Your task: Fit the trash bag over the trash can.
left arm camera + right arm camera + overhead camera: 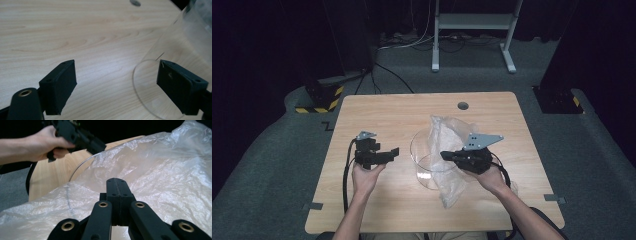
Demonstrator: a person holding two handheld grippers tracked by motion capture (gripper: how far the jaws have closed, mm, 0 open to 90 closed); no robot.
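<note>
Clear plastic bag (447,150) draped half into clear round container (424,162) mid-table (377,110); no readable writing. Right gripper (447,156), jaws together, at the film; pinch unclear. Left gripper (393,151) beside container, jaws apart, empty.

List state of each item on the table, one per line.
Clear container: upright, open-topped, plastic bag draped over its rim.
Plastic bag: crumpled, partly inside the container, tail on the table.
Left gripper: jaws open, nothing between them.
Right gripper: jaws shut, at the bag.
</note>
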